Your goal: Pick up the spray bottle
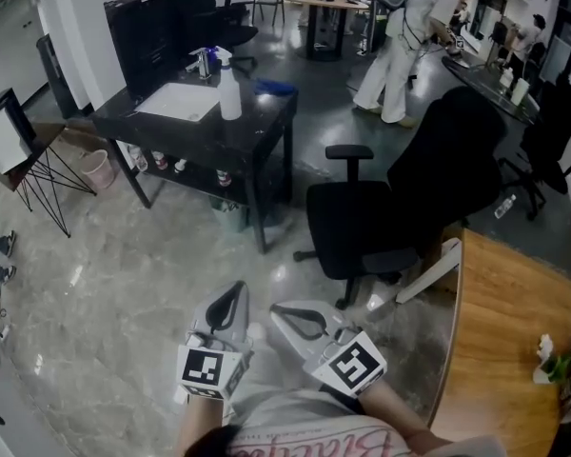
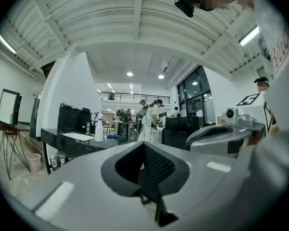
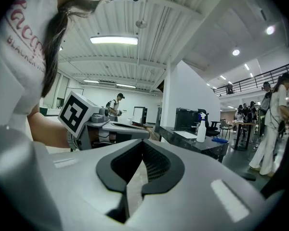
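Observation:
The white spray bottle [image 1: 229, 89] stands upright on a black desk [image 1: 266, 112] across the floor, far from both grippers. It shows small in the left gripper view as the bottle [image 2: 99, 130] and in the right gripper view as the bottle [image 3: 201, 128]. My left gripper [image 1: 235, 291] and right gripper [image 1: 280, 311] are held side by side low in front of the person, over the bare floor. Both point towards the desk. Each has its jaws shut with nothing between them. The left gripper [image 2: 144, 150] and the right gripper [image 3: 143, 149] show the same in their own views.
On the desk lie a white sheet [image 1: 179, 101] and a blue cloth [image 1: 276, 88], with a dark monitor [image 1: 143, 36] behind. A black office chair [image 1: 400, 208] stands right of the desk, a wooden table [image 1: 504, 322] at the near right. A person in white [image 1: 404, 41] works far back.

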The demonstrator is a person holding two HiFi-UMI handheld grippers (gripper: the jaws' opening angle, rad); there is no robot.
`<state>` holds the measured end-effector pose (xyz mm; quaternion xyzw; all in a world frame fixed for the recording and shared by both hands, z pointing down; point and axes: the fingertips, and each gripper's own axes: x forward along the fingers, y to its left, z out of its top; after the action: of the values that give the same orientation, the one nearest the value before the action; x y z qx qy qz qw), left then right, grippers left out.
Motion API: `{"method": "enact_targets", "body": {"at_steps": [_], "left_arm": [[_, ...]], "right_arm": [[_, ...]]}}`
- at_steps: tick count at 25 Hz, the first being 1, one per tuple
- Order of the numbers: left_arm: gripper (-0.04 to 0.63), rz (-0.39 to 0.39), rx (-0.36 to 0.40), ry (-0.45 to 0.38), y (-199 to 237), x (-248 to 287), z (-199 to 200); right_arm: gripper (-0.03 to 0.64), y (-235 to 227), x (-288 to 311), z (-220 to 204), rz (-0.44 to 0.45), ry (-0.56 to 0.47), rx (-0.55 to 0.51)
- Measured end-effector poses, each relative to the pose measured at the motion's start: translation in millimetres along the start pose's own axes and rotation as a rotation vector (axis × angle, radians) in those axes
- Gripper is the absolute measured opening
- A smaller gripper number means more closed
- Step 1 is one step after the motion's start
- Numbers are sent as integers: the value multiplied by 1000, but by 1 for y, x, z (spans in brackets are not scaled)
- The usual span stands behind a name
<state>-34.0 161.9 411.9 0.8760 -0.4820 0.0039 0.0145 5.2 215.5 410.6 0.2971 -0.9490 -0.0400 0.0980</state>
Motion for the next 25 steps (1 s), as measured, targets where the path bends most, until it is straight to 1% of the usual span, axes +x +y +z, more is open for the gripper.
{"method": "enact_targets", "body": {"at_steps": [2, 7, 11, 13, 16, 20, 23, 25], "left_arm": [[-2, 8, -13, -1, 11, 12, 1], [-2, 25, -17, -29, 37, 43, 8], [-2, 37, -30, -18, 60, 62, 7], [-2, 45, -35, 2, 73, 70, 6], [-2, 35, -24, -29, 93, 85, 13], [-2, 22, -20, -23, 122, 104, 18], [-2, 11, -10, -44, 142, 116, 26], [-2, 3, -9, -43, 152, 124, 29]], "right_arm": [[2, -8, 11, -1, 13, 13, -2], [2, -30, 42, 1, 62, 32, -37], [2, -53, 67, 4, 69, 29, -35], [3, -64, 80, 5, 67, 34, -32], [2, -80, 102, 7, 60, 38, -21], [2, -100, 133, 16, 38, 28, -17], [2, -112, 153, 21, 10, 23, -15], [2, -118, 163, 22, -4, 24, -10]]}}
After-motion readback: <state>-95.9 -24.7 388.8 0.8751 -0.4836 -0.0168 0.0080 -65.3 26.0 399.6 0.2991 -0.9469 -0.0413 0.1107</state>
